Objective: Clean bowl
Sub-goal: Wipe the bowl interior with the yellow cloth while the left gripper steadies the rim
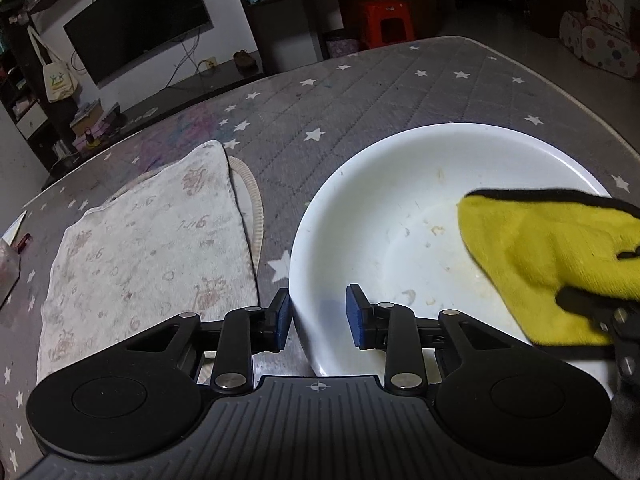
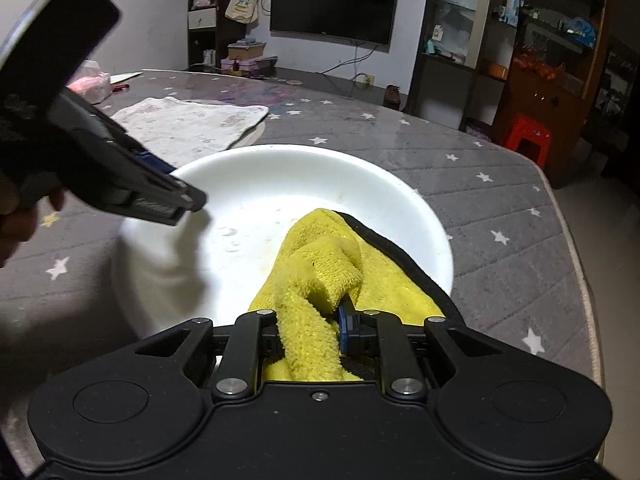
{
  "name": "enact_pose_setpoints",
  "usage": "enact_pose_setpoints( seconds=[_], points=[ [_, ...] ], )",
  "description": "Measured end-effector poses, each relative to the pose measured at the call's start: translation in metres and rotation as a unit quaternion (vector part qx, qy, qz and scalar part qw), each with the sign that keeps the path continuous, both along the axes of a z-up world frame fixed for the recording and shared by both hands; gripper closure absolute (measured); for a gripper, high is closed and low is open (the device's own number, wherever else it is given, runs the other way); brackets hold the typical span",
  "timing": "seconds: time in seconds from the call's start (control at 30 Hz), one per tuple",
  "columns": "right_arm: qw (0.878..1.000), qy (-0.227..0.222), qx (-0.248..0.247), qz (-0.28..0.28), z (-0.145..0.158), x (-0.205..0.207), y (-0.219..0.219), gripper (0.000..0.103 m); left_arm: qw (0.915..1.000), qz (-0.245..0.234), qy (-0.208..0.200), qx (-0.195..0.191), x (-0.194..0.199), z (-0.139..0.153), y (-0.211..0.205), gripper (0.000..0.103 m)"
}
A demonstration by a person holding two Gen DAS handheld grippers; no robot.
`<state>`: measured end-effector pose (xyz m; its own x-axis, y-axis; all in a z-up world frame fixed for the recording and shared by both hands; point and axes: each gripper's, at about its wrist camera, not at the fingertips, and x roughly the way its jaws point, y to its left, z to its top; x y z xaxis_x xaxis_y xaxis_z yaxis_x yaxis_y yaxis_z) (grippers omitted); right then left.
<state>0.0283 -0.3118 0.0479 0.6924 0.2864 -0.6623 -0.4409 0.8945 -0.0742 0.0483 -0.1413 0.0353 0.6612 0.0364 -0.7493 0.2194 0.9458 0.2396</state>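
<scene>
right gripper clamps a yellow cloth inside the white bowl; left gripper, jaws apart, straddles the rim—press firmly over the stains.

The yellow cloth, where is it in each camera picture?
Left wrist view: yellow cloth at the right edge, inside the white bowl.
Right wrist view: low in the middle, pinched by the right gripper, trailing into the bowl.
Shared landmark: the wall TV.
</scene>
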Motion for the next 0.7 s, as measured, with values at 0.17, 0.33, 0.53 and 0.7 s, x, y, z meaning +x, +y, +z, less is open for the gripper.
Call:
enact_pose_setpoints(
  seconds=[0.17,0.33,0.53,0.7],
  points=[
    [1.000,-0.001,-0.008,0.009,0.002,-0.001,-0.002,0.084,1.0000,-0.001,0.001,0.001,0.000,0.000,0.000,0.072],
    [1.000,-0.009,-0.013,-0.002,-0.002,0.009,-0.008,0.084,0.9998,0.006,0.011,-0.014,-0.002,0.002,-0.001,0.071],
    [1.000,-0.018,-0.017,-0.010,-0.006,0.024,-0.011,0.084,0.9975,0.032,0.035,-0.052,-0.010,0.006,0.005,0.071],
    [1.000,-0.022,-0.019,-0.009,-0.008,0.025,-0.010,0.084,0.9923,0.056,0.061,-0.092,-0.019,0.009,0.015,0.070]
  ],
)
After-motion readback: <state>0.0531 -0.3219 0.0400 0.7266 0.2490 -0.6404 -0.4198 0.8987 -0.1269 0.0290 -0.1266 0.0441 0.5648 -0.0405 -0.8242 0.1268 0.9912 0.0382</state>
